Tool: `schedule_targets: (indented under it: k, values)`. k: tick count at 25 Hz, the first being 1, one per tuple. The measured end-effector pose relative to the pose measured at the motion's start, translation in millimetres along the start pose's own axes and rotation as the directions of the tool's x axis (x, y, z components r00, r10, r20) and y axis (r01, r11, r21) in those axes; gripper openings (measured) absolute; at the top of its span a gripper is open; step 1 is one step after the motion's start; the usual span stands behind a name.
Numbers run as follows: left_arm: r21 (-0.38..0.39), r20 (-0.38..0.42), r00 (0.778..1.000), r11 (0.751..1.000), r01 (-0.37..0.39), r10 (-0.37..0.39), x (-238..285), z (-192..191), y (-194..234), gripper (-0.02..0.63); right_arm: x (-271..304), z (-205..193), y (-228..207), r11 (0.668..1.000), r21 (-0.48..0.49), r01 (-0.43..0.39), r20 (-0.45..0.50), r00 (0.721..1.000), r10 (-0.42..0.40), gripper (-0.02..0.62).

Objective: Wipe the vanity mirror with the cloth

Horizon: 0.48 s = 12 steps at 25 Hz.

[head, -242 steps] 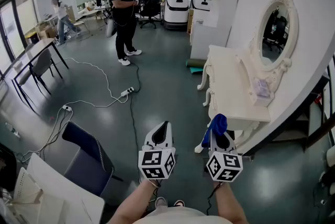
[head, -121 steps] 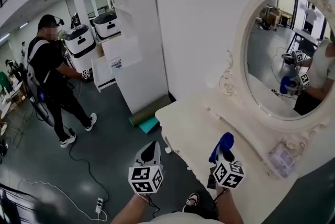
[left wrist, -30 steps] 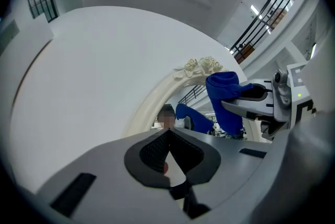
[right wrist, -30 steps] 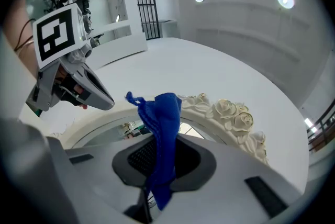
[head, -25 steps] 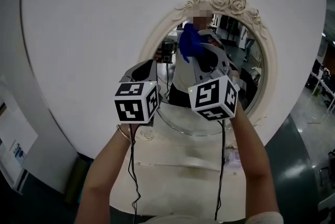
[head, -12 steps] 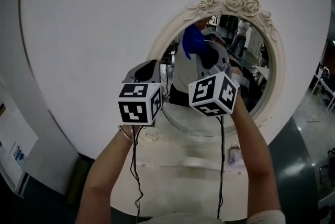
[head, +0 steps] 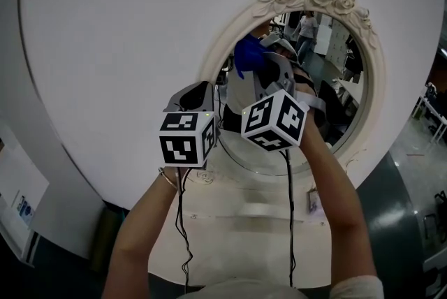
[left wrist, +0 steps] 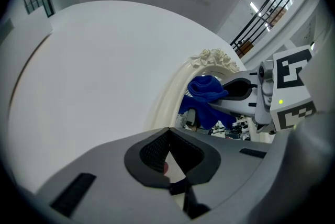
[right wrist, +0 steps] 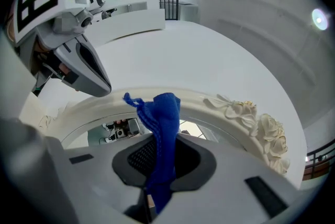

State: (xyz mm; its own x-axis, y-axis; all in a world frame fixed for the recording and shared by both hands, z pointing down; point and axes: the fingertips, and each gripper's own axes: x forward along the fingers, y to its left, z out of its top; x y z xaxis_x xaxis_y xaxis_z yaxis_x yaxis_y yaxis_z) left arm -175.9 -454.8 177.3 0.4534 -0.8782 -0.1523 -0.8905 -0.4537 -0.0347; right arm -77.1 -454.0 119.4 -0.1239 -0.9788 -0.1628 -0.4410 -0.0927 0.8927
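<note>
Tools: two, one in each hand, both raised in front of the mirror.
Left tool (left wrist: 168, 155): jaws pressed together, nothing between them; it is held just left of the right tool, before the frame's left side.
Right tool (right wrist: 157, 165): jaws pinching the cloth, which stands up out of them.
Cloth (right wrist: 163, 129): one, blue, bunched at its free end; it sits at the upper left of the glass, and contact with the glass cannot be told.
Vanity mirror (head: 328, 81): one, oval, in a white frame topped with carved roses, on a white wall.
Bench (head: 230, 235): one, white, below the mirror.
</note>
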Motion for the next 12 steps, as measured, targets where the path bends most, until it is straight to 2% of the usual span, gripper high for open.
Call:
schedule_targets:
  k: [12]
  values:
    - [-0.043,-0.081,0.996,0.998,-0.038,0.034,-10.4,-51.9,14.0,0.005,4.8,-3.9,49.8,0.993,0.044,-0.105,-0.017,0.994,0.106,0.063]
